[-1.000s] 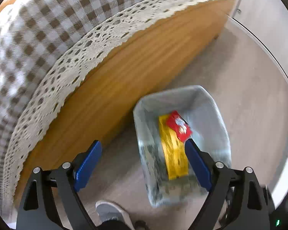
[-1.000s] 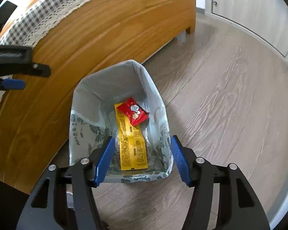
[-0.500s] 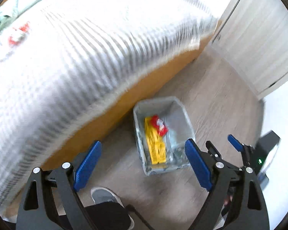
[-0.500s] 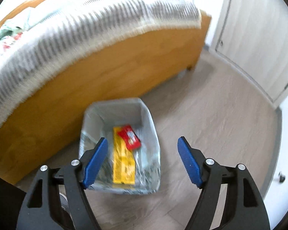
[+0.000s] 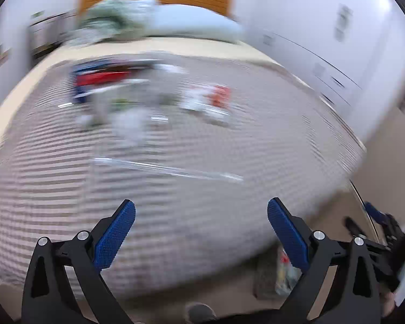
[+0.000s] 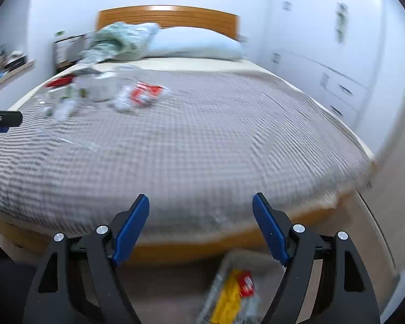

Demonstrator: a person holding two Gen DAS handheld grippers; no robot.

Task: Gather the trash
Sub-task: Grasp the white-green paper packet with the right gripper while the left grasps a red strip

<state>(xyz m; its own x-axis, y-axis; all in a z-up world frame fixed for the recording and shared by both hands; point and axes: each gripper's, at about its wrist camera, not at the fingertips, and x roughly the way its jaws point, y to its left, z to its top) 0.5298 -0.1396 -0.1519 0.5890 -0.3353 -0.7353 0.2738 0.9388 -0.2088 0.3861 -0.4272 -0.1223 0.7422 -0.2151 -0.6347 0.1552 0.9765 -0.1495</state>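
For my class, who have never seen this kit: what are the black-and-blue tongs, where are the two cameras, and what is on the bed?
There is no robot here. A person carries two hand-held grippers, each with a fisheye camera looking along its blue fingers. The left gripper and the right gripper are opening with nothing between their fingers. Both look across a bed with a checked cover, where blurred wrappers, one of them a red-and-white packet, lie near the pillow. On the floor stands a trash bin holding a yellow wrapper and a red one.

The bed point(image 6: 202, 135) has a checked cover, and blurred wrappers point(image 6: 145, 94) lie on its far left part, with a pillow point(image 6: 194, 44) at the headboard. On the floor point(image 6: 162, 291) beside the bed stands a bin point(image 6: 235, 297).
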